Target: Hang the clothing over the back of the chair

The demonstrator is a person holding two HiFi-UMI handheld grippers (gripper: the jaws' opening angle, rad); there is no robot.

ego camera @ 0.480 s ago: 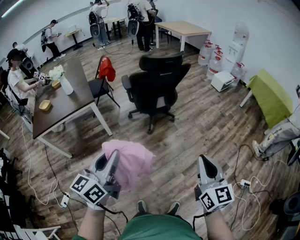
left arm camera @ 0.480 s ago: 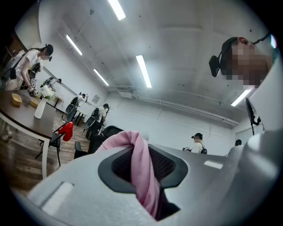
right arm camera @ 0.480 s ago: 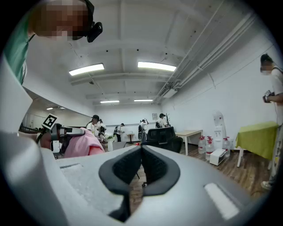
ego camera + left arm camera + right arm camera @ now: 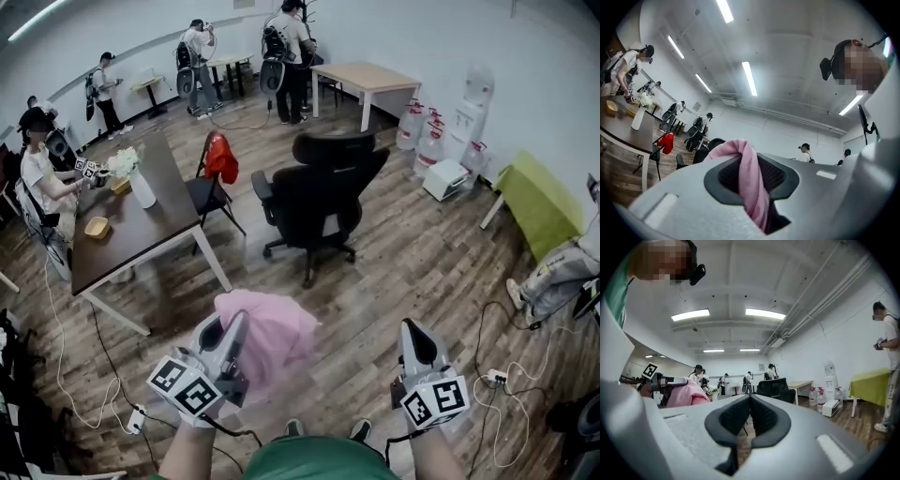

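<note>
Open room, wood-plank floor [image 4: 403,262], white walls, ceiling strip lights; several people stand at the far end.

Far left: long dark table [image 4: 141,234] carrying a white vase [image 4: 142,190]; a person sits at its outer side. Just beyond its right end, a folding chair with a red garment [image 4: 221,157] draped on it.

Low left: left claw [image 4: 232,330], clamped on the pink cloth clothing [image 4: 272,333]. The left gripper view shows a twisted rope of pink fabric pinched between the pads. In the head view the rest bunches loosely above and to the right of the claw tip, clear of the floor.

Centre, further off: black high-backed office chair [image 4: 328,192] on a wheeled base. It stands ahead of the held clothing and a little to its right, well apart. The top edge of its back runs roughly crosswise to the line of approach. It sits about midway between the two claws' lines, so neither hand is clearly nearer.

Low right: right claw [image 4: 413,336], pads together, nothing between them, pointing level into the room.

Far right: water bottles [image 4: 412,117], lime-green table [image 4: 539,202].
</note>
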